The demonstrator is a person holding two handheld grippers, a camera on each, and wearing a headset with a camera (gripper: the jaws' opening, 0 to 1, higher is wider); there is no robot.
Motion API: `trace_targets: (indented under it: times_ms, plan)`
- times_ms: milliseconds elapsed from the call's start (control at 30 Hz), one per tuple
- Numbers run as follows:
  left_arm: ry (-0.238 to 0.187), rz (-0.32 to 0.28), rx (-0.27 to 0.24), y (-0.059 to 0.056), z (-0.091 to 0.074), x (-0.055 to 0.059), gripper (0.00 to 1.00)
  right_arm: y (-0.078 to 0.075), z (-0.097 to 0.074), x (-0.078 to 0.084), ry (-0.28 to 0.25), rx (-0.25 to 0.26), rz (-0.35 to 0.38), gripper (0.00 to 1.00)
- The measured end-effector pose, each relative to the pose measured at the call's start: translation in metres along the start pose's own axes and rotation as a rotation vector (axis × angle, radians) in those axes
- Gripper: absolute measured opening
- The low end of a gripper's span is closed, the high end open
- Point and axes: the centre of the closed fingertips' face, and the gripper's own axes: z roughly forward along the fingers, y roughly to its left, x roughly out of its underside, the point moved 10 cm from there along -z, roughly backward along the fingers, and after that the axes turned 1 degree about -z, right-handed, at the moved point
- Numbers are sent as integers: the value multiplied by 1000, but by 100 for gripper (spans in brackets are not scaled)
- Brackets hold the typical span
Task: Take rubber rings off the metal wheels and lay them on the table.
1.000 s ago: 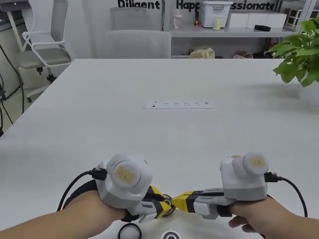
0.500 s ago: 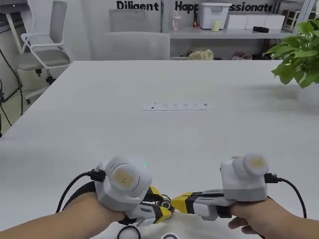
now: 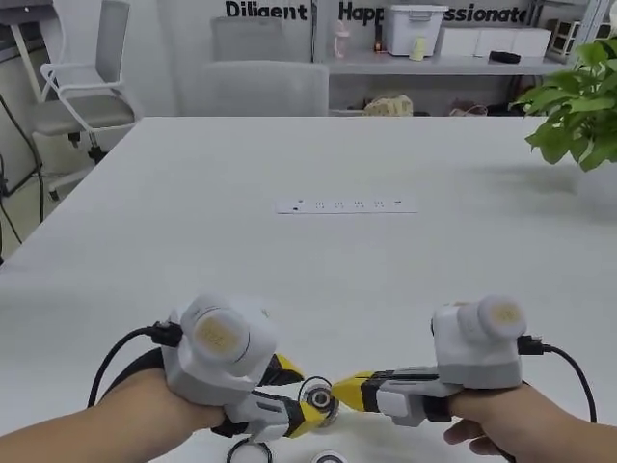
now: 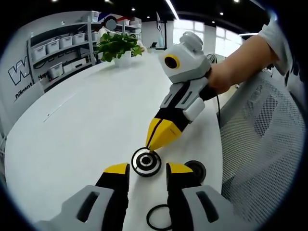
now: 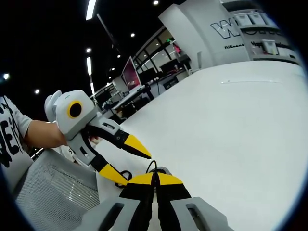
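Comparison with the head view half a second back: the left gripper (image 4: pixel 148 169) has drawn off to the left and sits lower, while the power strip (image 3: pixel 347 205) holds its place, so the camera has not shifted. The two sets of tips, then pressed together, now stand a little apart, and the wheel (image 4: pixel 147 161) shows clear between them.

Left gripper: jaws apart, one yellow tip on each side of the wheel. Whether either tip touches it cannot be told.

Right gripper (image 4: pixel 154 142): jaws together at the wheel's rim. In the right gripper view a thin black strip of the rubber ring (image 5: pixel 152 166) stands up from between its tips.

Items near the person's edge of the table (image 3: pixel 318 270):
- a loose ring (image 4: pixel 161 217), black, lying flat beneath the left gripper;
- a second wheel (image 4: pixel 195 169), just beside the left gripper's right-hand jaw.

Surface: white and plain, with the power strip lying flat near its middle. A plant (image 3: pixel 576 101) stands at the far right corner.

Room: a white office chair (image 3: pixel 87 87) to the far left, a grey chair (image 3: pixel 268 89) pushed up to the far edge, and behind it a shelf (image 3: pixel 434 63) with a white storage box (image 3: pixel 415 27) under wall lettering.
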Motion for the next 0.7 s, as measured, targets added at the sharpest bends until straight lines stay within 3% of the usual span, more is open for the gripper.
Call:
trace_targets:
  times_ms: [700]
  plan:
    - [-95,-54,-23,-7,-45,3,39,0,-1,0,-2,-13,6,0]
